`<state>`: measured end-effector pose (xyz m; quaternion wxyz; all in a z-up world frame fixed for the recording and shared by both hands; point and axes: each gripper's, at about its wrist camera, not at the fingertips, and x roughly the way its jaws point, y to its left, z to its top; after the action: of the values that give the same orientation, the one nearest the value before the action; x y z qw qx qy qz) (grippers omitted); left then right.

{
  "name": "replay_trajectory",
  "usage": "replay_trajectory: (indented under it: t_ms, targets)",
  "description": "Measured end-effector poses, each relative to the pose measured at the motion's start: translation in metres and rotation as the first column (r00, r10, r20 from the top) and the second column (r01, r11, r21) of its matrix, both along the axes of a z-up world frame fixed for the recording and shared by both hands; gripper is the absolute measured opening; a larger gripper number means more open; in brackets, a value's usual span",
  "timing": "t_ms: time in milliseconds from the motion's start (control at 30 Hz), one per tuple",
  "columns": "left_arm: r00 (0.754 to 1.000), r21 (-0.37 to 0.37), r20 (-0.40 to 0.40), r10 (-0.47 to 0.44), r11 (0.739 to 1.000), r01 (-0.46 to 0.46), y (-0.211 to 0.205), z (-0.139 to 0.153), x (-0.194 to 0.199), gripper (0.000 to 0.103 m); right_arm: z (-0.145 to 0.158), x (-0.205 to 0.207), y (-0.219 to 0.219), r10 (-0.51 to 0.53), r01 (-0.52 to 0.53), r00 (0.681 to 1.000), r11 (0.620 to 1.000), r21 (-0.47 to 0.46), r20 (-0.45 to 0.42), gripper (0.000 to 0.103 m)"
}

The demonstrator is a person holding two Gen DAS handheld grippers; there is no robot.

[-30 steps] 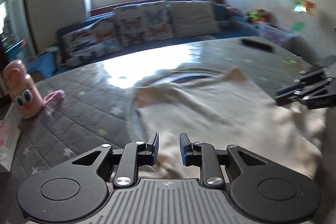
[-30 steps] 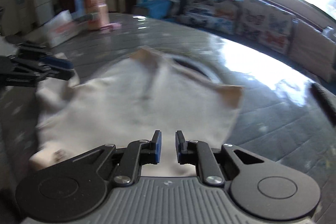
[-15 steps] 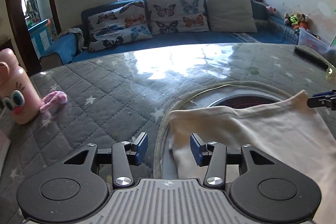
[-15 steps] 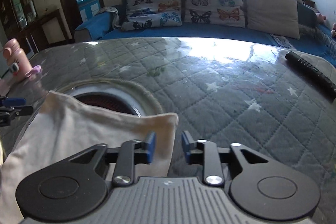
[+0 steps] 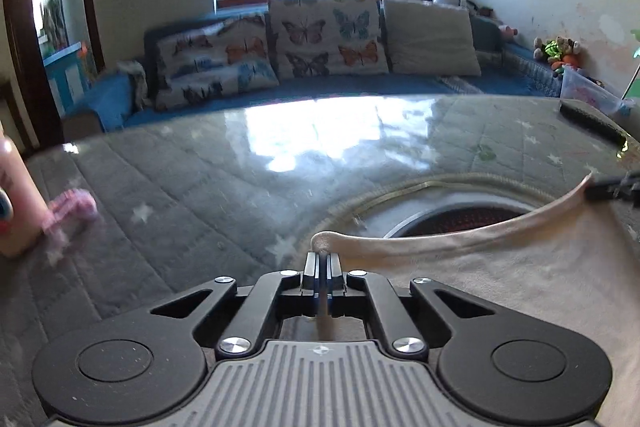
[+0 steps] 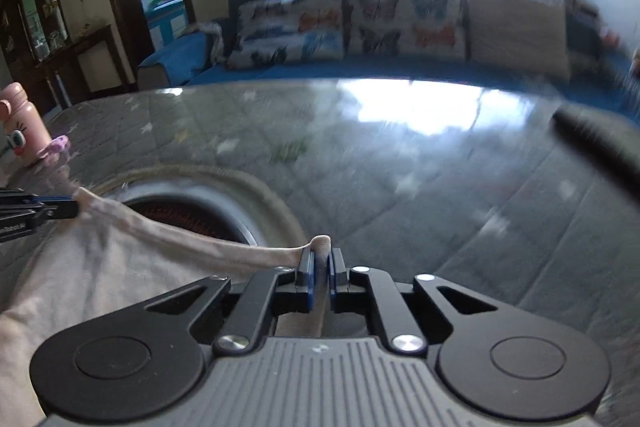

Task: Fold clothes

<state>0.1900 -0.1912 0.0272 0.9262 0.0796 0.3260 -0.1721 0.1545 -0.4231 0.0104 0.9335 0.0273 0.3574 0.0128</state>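
Right now both claws are pinched tight on the same cream cloth (image 5: 500, 267), one at each corner of its far edge. The left claw (image 5: 321, 265) has its fingers pressed together with a little nub of fabric poking up past the tips; the right claw (image 6: 319, 267) grips the other corner the same way, a fold of cloth squeezed between its blue pads (image 6: 307, 273). Between them the edge hangs in a shallow curve, lifted off the grey quilted table cover (image 5: 180, 187), while the rest of the cloth spreads back toward the person. Under that raised edge sits a round opening (image 6: 188, 215) in the cover with something reddish inside. Off to the left stands a pink bottle (image 6: 20, 127) with cartoon eyes, and a dark remote (image 5: 592, 123) lies near the right edge. Butterfly cushions (image 5: 328, 39) line the blue sofa behind.
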Motion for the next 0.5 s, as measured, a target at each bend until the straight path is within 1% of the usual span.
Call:
replay_trajectory:
  t_ms: [33, 67, 200, 233, 267, 300, 333, 400, 500]
  targets:
    - [1.000, 0.004, 0.003, 0.005, 1.000, -0.005, -0.001, -0.001, 0.002, 0.003, 0.005, -0.001, 0.000, -0.006, 0.006, 1.000, 1.000, -0.013, 0.028, 0.006]
    - [1.000, 0.009, 0.006, 0.011, 1.000, -0.011, -0.001, -0.001, 0.004, 0.003, 0.007, -0.001, -0.001, -0.009, 0.010, 0.999, 1.000, -0.016, 0.038, 0.006]
    - [1.000, 0.021, -0.016, 0.019, 1.000, -0.019, -0.004, -0.011, 0.013, 0.003, -0.008, 0.013, 0.001, -0.018, 0.018, 1.000, 0.999, -0.047, -0.001, 0.006]
    - [1.000, 0.024, -0.019, 0.018, 1.000, -0.018, -0.005, -0.012, 0.014, 0.005, -0.013, 0.015, 0.002, -0.021, 0.021, 1.000, 0.999, -0.050, -0.015, 0.007]
    - [1.000, 0.025, -0.021, 0.016, 1.000, -0.015, -0.005, -0.012, 0.014, 0.009, -0.017, 0.016, 0.002, -0.021, 0.020, 1.000, 0.998, -0.053, -0.016, 0.007]
    - [1.000, 0.024, -0.025, 0.015, 1.000, -0.014, -0.004, -0.011, 0.014, 0.009, -0.017, 0.016, 0.002, -0.018, 0.018, 1.000, 0.998, -0.060, -0.010, 0.008]
    - [0.999, 0.023, -0.031, 0.015, 1.000, -0.015, -0.003, -0.008, 0.013, 0.009, -0.015, 0.015, 0.002, -0.020, 0.020, 1.000, 0.998, -0.064, -0.006, 0.010]
    - [1.000, 0.021, -0.025, 0.011, 1.000, -0.010, 0.000, -0.002, 0.009, 0.010, -0.009, 0.013, 0.002, -0.020, 0.019, 1.000, 0.998, -0.059, -0.005, 0.011]
    - [1.000, 0.010, -0.017, -0.011, 1.000, 0.011, 0.005, 0.010, -0.006, 0.015, 0.003, 0.003, 0.004, -0.002, 0.002, 1.000, 0.998, -0.064, 0.004, 0.015]
